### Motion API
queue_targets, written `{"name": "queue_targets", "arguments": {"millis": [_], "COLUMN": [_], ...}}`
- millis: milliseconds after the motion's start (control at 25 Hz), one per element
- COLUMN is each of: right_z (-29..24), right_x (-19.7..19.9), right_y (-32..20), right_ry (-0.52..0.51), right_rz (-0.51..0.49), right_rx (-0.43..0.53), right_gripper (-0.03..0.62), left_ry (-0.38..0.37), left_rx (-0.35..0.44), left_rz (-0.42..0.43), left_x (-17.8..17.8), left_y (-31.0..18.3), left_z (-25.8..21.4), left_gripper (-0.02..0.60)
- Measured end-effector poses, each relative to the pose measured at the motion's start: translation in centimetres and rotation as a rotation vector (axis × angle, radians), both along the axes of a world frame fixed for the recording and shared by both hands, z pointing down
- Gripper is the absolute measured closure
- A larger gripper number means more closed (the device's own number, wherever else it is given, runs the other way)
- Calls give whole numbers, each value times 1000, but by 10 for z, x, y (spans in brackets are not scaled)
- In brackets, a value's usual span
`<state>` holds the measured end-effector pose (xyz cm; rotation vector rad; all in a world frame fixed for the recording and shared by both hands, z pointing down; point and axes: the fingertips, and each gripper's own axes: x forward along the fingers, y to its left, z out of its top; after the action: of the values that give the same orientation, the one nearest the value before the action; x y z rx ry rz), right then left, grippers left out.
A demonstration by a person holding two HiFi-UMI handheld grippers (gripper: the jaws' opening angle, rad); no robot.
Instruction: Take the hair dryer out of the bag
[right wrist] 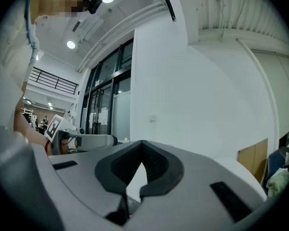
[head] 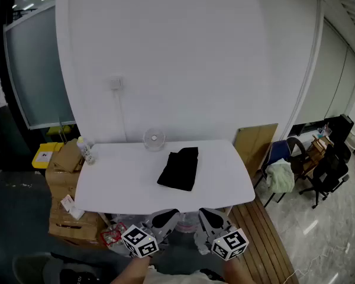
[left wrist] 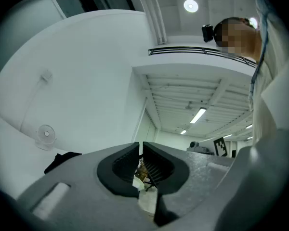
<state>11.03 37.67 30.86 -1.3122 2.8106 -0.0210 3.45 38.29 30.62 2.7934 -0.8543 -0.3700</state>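
Note:
A black bag [head: 180, 168] lies flat on the white table [head: 118, 182], right of its middle; a dark corner of the bag [left wrist: 61, 159] shows in the left gripper view. No hair dryer is visible; the bag hides whatever it holds. Both grippers hover side by side below the table's near edge, well short of the bag. My left gripper [head: 167, 217] is shut with nothing between its jaws. My right gripper [head: 206, 215] is shut and empty too. In their own views the left gripper [left wrist: 140, 148] and right gripper [right wrist: 141, 147] show their jaw tips meeting.
A small white fan [head: 154, 139] stands at the table's back edge against the wall, and a small bottle [head: 86, 151] sits at the left end. Cardboard boxes [head: 68, 188] are stacked left of the table. Office chairs [head: 319, 170] stand to the right.

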Motion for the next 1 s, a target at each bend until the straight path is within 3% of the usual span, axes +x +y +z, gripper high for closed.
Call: {"name": "queue_targets", "arguments": {"millis": [440, 640, 1000], "right_z": [9, 7, 15], "right_x": [32, 33, 17], "right_y": [6, 1, -60], "right_ry": [-26, -140, -130], "right_rz": [-45, -77, -44], "right_rx": [-18, -43, -63], "right_gripper": [580, 576, 459], "left_ry": [-16, -33, -28], "left_rx": [-20, -21, -22], "left_rz": [-37, -55, -77], "left_x": [34, 33, -2], "left_y": [9, 7, -54], "left_z": [5, 8, 16], "left_gripper": [566, 566, 566]}}
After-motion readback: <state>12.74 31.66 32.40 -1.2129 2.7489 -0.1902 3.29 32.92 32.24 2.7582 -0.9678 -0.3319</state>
